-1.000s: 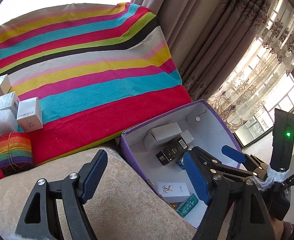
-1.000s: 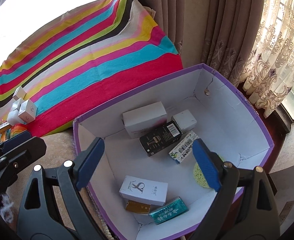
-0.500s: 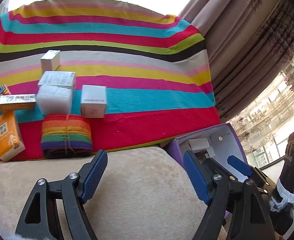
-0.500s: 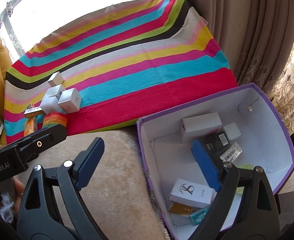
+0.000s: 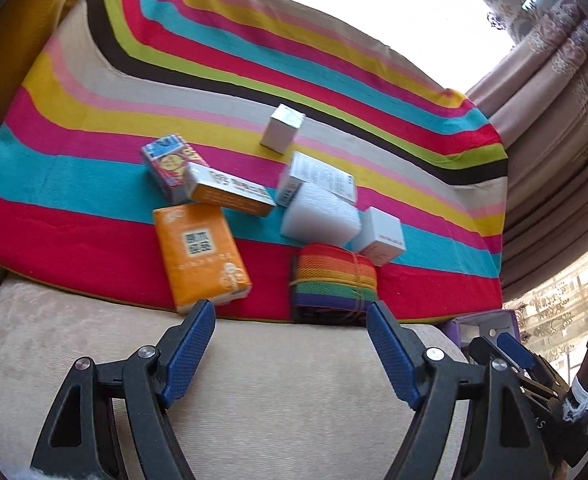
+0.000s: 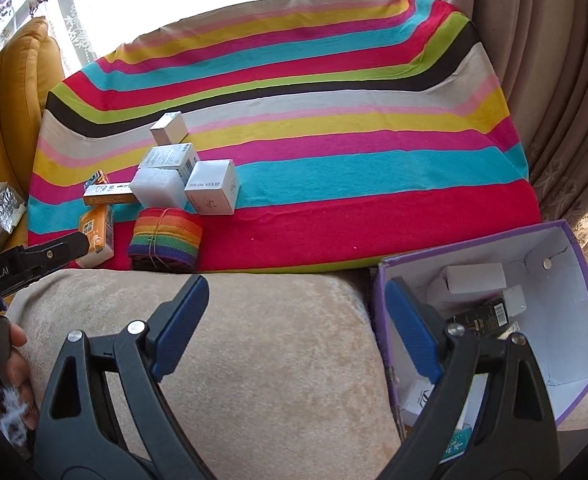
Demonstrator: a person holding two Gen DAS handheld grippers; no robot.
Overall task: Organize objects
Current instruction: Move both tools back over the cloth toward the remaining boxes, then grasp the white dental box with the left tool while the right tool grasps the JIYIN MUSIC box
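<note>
Several small boxes lie on a striped cloth (image 5: 93,184): an orange pack (image 5: 199,254), a rainbow strap roll (image 5: 334,276), a white foam block (image 5: 320,218), a white cube box (image 5: 380,236) and a blue-red box (image 5: 165,164). My left gripper (image 5: 291,350) is open and empty over the beige cushion, just short of the orange pack and the roll. My right gripper (image 6: 296,326) is open and empty, between the cushion and the purple box (image 6: 574,248), which holds several small boxes. The roll (image 6: 165,238) and the white cube box (image 6: 212,193) also show in the right wrist view.
A beige cushion (image 6: 261,360) lies in front of the cloth. A yellow pillow (image 6: 17,80) stands at the far left. Curtains (image 5: 554,120) hang at the right. The right gripper (image 5: 514,356) shows low right in the left view.
Both grippers have swung left, away from the purple box and towards the group of boxes on the cloth. Both stay open and empty.
</note>
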